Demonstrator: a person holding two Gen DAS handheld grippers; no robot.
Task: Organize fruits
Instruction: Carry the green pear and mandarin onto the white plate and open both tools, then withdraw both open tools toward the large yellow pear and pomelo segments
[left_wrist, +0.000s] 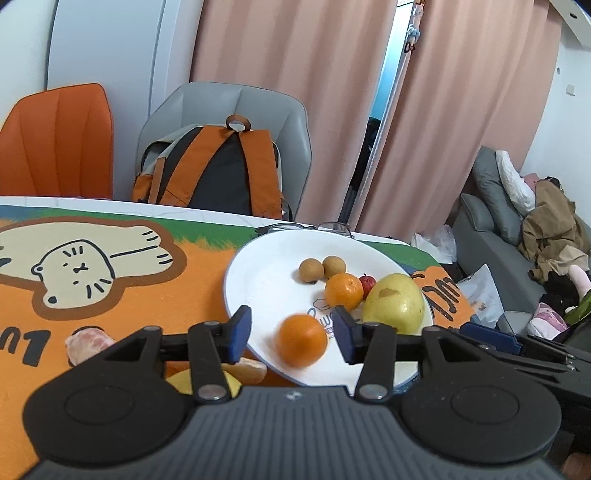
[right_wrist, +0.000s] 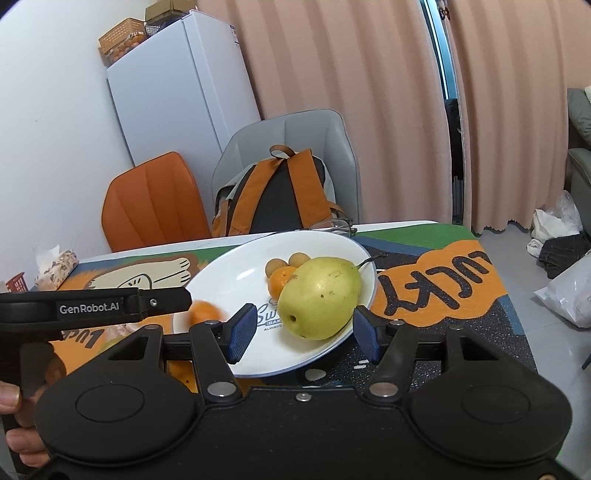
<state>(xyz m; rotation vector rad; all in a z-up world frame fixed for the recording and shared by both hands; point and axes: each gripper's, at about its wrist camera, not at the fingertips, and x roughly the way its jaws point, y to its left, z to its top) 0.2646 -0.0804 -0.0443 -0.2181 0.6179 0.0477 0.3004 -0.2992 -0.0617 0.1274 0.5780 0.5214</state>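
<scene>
Blue pads of the left gripper (left_wrist: 291, 334) stand apart on either side of an orange (left_wrist: 302, 340), with clear gaps between pads and peel, so the jaws are open and nothing is gripped. The fruit is blurred and sits on the near part of the white plate (left_wrist: 258, 273), which suggests it is rolling or settling loose there. In the right wrist view the same orange shows only as a smear beside the left gripper's arm.

Further back on the plate lie a second orange (left_wrist: 343, 291), two small brown round fruits (left_wrist: 322, 268), a tiny red fruit (left_wrist: 368, 285) and a big yellow-green pear (left_wrist: 393, 303). They sit bunched toward the plate's right side, touching or nearly so, leaving the left half bare for more.

Still off the plate, on the cartoon mat (left_wrist: 110, 266), are peeled citrus pieces (left_wrist: 86, 345) just left of the left gripper, and something yellow low under its fingers, too hidden to name. These look like the work left.

The right gripper (right_wrist: 301, 334) hangs over the plate's near rim, jaws open, the pear between and just beyond its pads, with no contact visible. It holds nothing. Behind the table stand a grey chair with a backpack (left_wrist: 218, 173) and an orange chair.
</scene>
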